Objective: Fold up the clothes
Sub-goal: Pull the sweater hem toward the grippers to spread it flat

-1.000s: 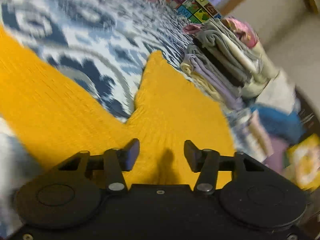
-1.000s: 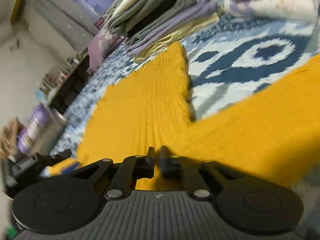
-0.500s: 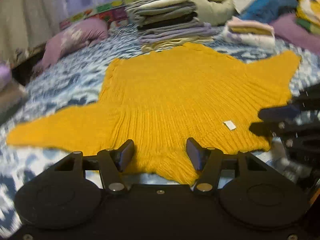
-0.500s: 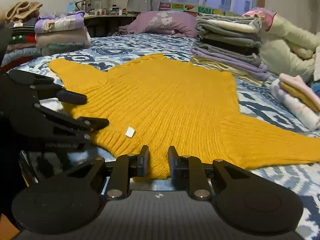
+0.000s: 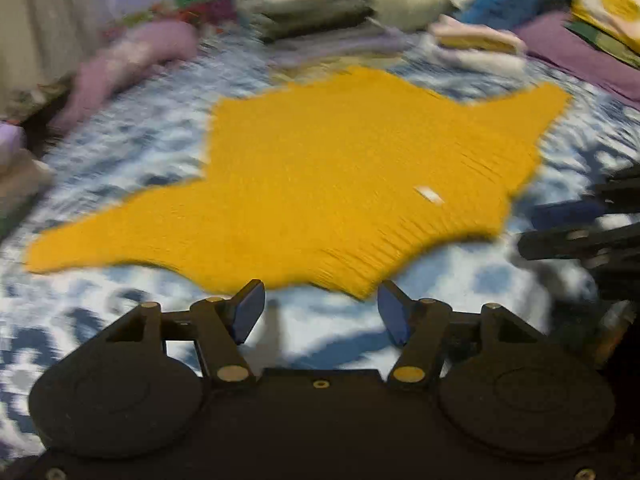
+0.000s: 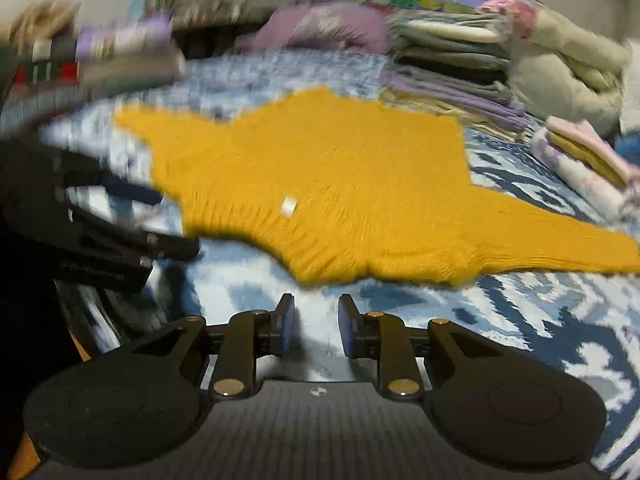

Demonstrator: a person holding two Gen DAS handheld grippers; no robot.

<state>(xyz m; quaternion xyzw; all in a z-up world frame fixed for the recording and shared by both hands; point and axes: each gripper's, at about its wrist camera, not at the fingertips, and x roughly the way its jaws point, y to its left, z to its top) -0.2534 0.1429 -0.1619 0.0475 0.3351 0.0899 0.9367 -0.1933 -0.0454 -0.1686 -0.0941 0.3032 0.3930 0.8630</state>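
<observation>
A mustard yellow knit sweater (image 5: 340, 184) lies spread flat on the bed, sleeves out to both sides, a small white tag (image 5: 430, 195) near its close edge. My left gripper (image 5: 320, 304) hovers over the bedspread just short of that edge. Its jaws are opening and hold nothing. The right gripper (image 5: 580, 236) shows blurred at the right edge. In the right wrist view the sweater (image 6: 340, 184) and tag (image 6: 289, 205) lie ahead. My right gripper (image 6: 316, 316) is open by a narrow gap, empty, just short of the edge. The left gripper (image 6: 120, 240) is at the left.
The bed has a blue and white patterned bedspread (image 6: 540, 320). A tall stack of folded clothes (image 6: 452, 64) stands behind the sweater, a small folded pile (image 6: 580, 160) at the right, another stack (image 6: 100, 56) at the far left, and a purple pillow (image 6: 320, 28) at the back.
Both views rolled from tilted to level. Both grippers drew back off the sweater onto bare bedspread. The right jaws went from shut to slightly open; the left jaws widened.
</observation>
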